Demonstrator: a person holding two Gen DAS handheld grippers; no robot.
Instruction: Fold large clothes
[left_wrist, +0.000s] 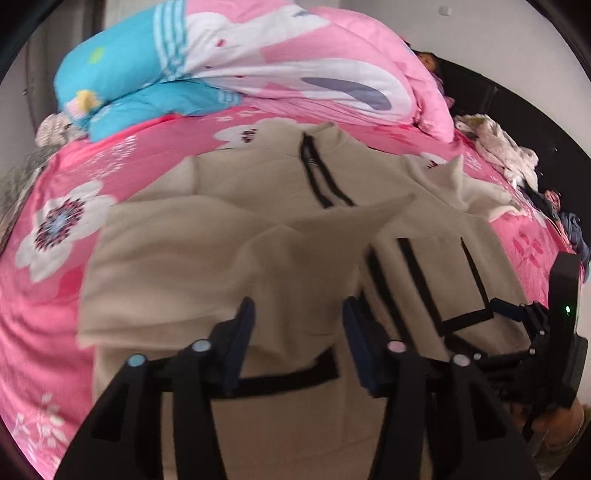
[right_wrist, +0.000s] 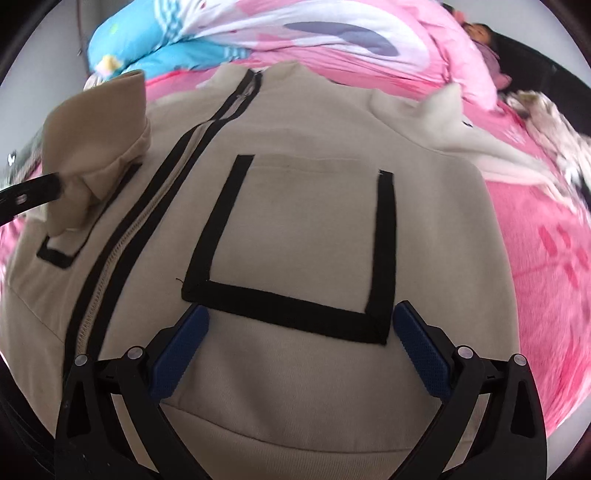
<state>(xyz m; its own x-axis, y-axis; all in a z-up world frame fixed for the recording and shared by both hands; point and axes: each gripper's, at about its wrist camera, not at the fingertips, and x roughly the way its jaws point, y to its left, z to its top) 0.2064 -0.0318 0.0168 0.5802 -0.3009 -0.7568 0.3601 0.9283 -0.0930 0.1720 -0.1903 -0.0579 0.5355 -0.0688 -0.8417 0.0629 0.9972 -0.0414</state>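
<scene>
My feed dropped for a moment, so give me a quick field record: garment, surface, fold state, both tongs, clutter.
garment: beige fleece zip jacket with black trim, front up
surface: pink floral bedsheet
fold state: one sleeve laid across the chest; the other sleeve out to the side
left tongs: open, nothing between the pads, above the folded sleeve
right tongs: open, empty, over the black-edged patch pocket
clutter: pink and blue quilt behind the collar; pile of pale clothes at the bed edge
</scene>
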